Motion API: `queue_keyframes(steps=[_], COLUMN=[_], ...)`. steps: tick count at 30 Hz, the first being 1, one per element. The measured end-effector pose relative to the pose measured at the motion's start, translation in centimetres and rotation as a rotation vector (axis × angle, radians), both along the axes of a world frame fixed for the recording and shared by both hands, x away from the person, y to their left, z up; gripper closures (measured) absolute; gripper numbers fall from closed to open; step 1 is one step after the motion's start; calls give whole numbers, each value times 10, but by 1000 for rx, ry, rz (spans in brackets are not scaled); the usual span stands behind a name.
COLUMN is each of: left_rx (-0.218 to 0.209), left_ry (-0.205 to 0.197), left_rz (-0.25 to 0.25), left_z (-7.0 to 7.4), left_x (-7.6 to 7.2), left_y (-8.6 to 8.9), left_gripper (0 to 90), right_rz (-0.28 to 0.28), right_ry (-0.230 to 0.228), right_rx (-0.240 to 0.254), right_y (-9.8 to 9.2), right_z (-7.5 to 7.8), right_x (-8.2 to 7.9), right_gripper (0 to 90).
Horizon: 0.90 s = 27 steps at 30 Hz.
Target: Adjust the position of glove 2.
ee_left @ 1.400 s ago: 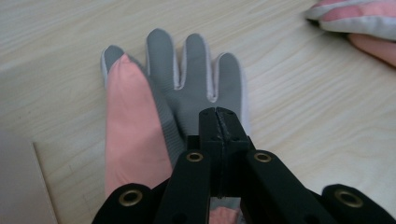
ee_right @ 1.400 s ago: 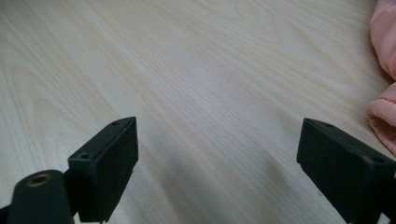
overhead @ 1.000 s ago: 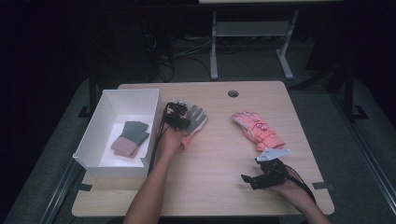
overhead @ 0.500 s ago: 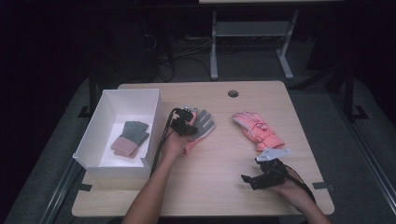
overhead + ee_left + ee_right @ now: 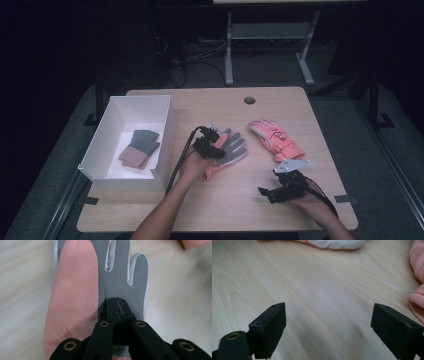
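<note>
The grey-palmed glove [image 5: 231, 150] lies just right of the white box [image 5: 165, 145], pinched by the left gripper [image 5: 117, 305], whose jaws are pressed together on palm fabric. That thin pinch could slip, dropping the glove short. Its long axis runs away from the person, fingers pointing far-right. The right gripper [image 5: 328, 320] rests spread wide.
</note>
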<state>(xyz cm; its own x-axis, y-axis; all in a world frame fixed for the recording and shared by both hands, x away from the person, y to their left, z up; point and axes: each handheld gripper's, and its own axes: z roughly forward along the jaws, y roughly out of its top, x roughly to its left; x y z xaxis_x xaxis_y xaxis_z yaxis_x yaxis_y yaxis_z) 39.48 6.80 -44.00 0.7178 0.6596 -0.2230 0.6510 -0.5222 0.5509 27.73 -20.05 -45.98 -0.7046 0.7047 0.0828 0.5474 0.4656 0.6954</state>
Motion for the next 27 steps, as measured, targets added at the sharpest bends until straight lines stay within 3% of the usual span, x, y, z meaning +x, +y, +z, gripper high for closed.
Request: queue_keyframes(steps=[8,14,16,18,20,24,27], left_rx=[7,-4,-15,-30,-17,-18,4], left_ry=[16,-4,-29,-63,-88,-88,-71], left_rz=[-92,-132,-125,-79,-55,19,47], left_z=[1,11,21,28,33,27,18], left_x=[-25,-30,-29,-29,-26,-17,-12], left_y=[-17,-15,-7,3,16,35,40], left_gripper=[898,897,897,897,897,897,897], right_rz=[-1,5,2,-1,-2,-2,-2], right_ry=[1,-2,-1,2,3,4,2], right_rx=[-2,-6,-3,0,1,-1,-1], right_y=[1,0,1,0,0,0,0], right_z=[0,0,0,0,0,-1,0], right_x=[-1,0,0,0,-1,-1,-1], right_gripper=[125,125,125,125,125,125,125])
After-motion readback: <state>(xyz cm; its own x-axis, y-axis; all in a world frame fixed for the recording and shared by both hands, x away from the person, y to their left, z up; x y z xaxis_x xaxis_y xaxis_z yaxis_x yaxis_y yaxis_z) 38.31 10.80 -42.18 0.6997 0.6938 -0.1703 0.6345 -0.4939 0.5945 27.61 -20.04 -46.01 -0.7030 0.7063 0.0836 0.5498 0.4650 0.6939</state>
